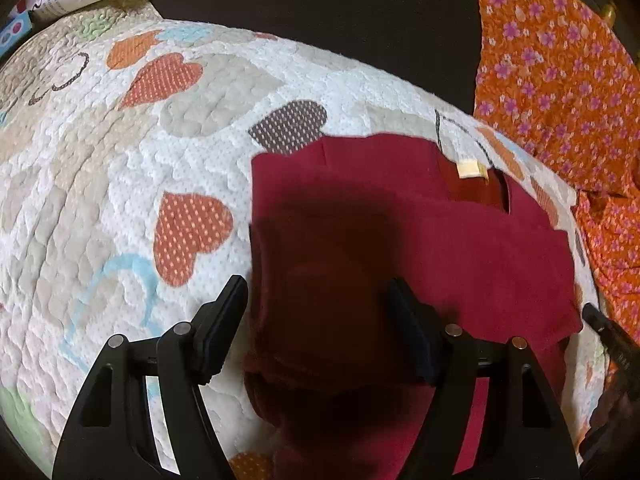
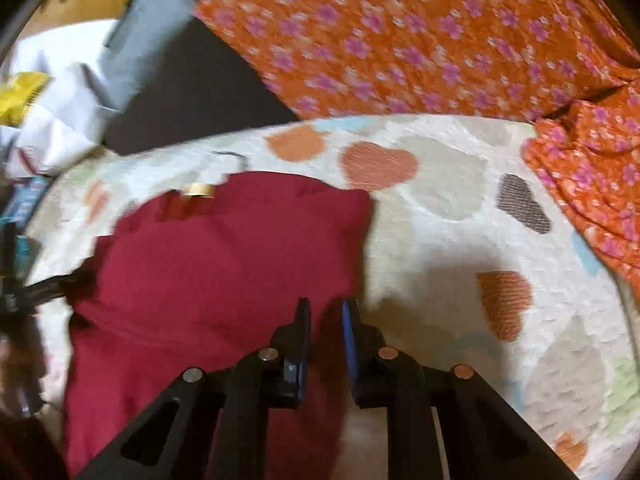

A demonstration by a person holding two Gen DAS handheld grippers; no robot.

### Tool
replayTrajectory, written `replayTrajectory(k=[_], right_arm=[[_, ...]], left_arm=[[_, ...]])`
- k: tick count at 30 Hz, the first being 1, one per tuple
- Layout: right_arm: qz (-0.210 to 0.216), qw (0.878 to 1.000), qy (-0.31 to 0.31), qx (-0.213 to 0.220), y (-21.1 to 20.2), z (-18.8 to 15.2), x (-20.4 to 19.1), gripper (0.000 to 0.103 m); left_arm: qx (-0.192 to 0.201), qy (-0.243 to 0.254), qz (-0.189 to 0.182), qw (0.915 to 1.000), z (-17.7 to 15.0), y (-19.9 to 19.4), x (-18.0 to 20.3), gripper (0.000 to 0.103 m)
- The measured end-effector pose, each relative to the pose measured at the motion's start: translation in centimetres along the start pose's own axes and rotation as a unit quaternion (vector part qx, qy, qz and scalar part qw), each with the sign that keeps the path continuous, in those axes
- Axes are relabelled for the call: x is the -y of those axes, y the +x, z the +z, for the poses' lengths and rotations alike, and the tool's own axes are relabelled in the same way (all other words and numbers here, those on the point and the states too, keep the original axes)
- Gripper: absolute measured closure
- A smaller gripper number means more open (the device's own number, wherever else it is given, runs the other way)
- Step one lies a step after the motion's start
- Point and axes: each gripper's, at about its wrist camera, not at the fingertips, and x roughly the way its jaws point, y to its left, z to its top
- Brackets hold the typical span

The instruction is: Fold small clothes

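Observation:
A dark red garment (image 1: 420,248) lies folded on a heart-patterned quilt (image 1: 120,200), with a small cream label (image 1: 472,169) near its far edge. My left gripper (image 1: 320,304) hovers open over its left edge: one finger is above the quilt, the other above the cloth, and nothing is pinched. In the blurred right wrist view the same red garment (image 2: 208,264) fills the lower left. My right gripper (image 2: 326,312) is at its right edge with the jaws nearly together and red cloth filling the narrow gap. The right gripper's tip (image 1: 596,318) shows at the garment's right corner.
An orange cloth with pink flowers (image 1: 560,80) lies beyond the quilt's right side, also visible as the flowered cloth (image 2: 400,32). A dark surface (image 1: 320,20) runs behind the quilt. White papers or bags (image 2: 60,112) sit at the far left.

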Motion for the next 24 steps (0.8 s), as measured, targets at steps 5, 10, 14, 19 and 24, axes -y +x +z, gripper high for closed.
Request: replayTrajectory(k=[5,10,14,19,24], right_arm=[[-0.087,0.991,-0.086,-0.046,3.2,-1.6,-1.2,0.089],[-0.095,0.995,0.01,-0.03,-0.3,-1.5,3.4,0.086],[-0.005,0.999,0.021,-0.031,-0.7,-2.5,2.8,0.064],[-0.045,0.996,-0.005,-0.077,3.4,-3.8,1.4,0.069],[-0.082,0.993,0.039,-0.079,-1.4,-4.6,2.4,0.069]], left_arm=[[-0.007,-0.007,-0.015,0.9998,-0.8,-1.4,-0.3,0.031],[-0.016,-0.001,-0.014,0.9998,-1.7,-4.4,-1.1,0.031],[-0.022,0.01,-0.005,0.9997,-3.4,-6.7,-1.6,0.031],[-0.073,0.018,-0.041,0.9963,-6.7,-9.3,-2.0,0.031],[-0.112,0.003,-0.079,0.9906,-10.9,-11.1,-2.3,0.031]])
